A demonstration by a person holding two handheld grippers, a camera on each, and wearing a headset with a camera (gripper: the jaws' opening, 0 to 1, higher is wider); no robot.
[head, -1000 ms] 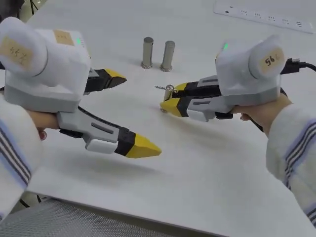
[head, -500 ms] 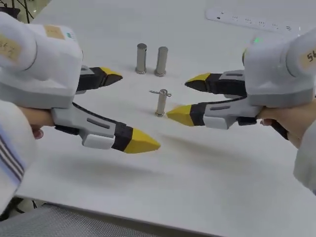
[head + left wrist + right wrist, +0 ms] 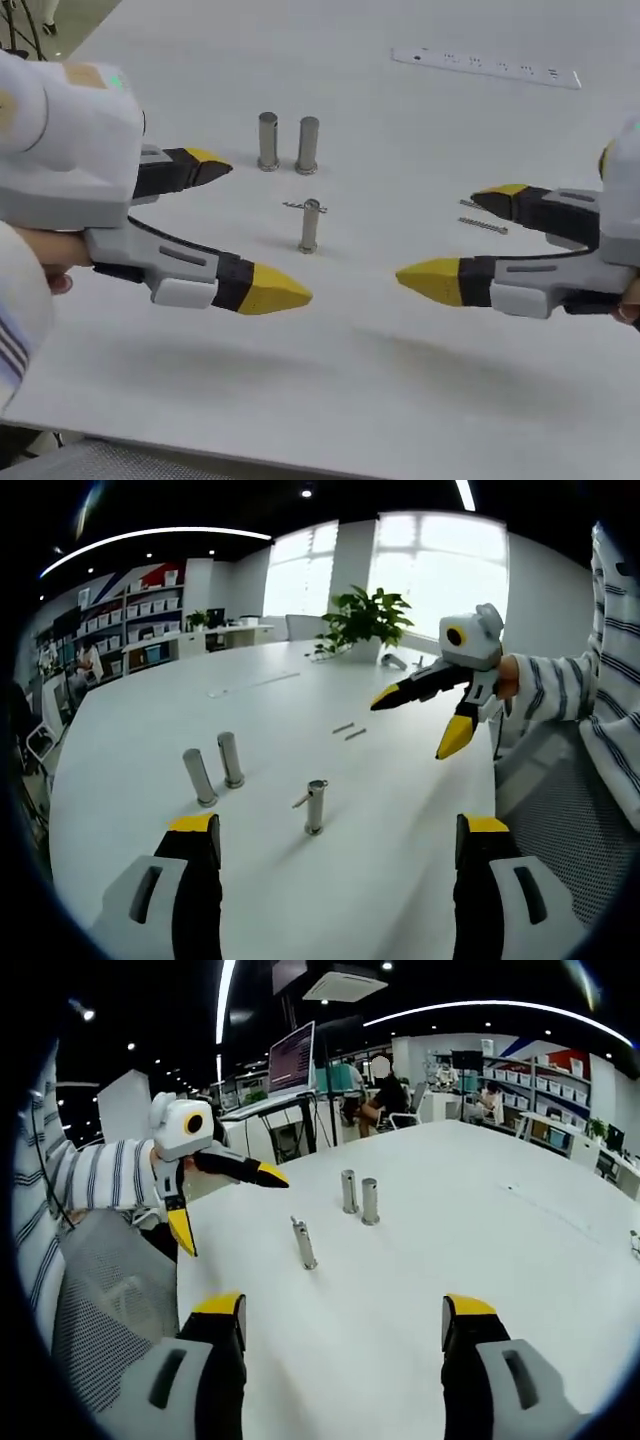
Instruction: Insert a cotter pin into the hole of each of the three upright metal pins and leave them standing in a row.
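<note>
Standing upright, one metal pin [image 3: 310, 228] is crossed by a cotter pin [image 3: 296, 207]; two bare pins [image 3: 307, 145] are seen just behind it, the left gripper [image 3: 265, 232] and right gripper [image 3: 437, 235] held gaping, empty, flanking it.

Head view: right tongs [image 3: 437, 238] housing cut off by right edge; left tongs [image 3: 269, 230] housing cropped at left edge. Loose cotter pins [image 3: 484, 225] on desk [image 3: 400, 130] by right tongs' far jaw: tiny, one partly hidden.
</note>
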